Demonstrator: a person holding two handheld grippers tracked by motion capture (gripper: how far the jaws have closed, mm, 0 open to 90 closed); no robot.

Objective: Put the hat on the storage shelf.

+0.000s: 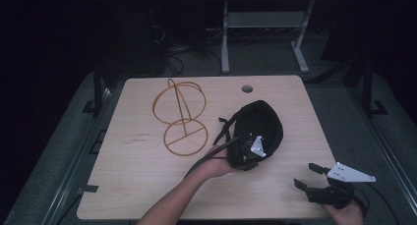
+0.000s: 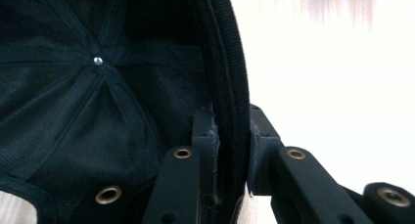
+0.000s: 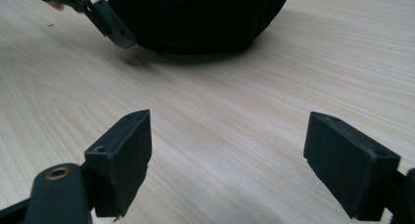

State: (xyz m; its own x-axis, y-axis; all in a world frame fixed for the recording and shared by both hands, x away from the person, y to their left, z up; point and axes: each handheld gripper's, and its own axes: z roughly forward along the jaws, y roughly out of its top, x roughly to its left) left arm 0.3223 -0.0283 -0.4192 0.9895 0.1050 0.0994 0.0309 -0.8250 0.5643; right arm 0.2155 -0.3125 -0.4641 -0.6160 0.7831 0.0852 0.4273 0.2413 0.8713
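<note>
Black cap [image 1: 260, 124] crown-down, opening toward left tongs [image 1: 244, 156]

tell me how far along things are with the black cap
Done: the left gripper has its jaws shut on the rim of the black cap, which lies upside down on the table. In hand: that grip. Left: the cap isn't lifted, and the wire stand beside it carries nothing, which may be where it goes. The right gripper is open and idle near the table edge.
</note>
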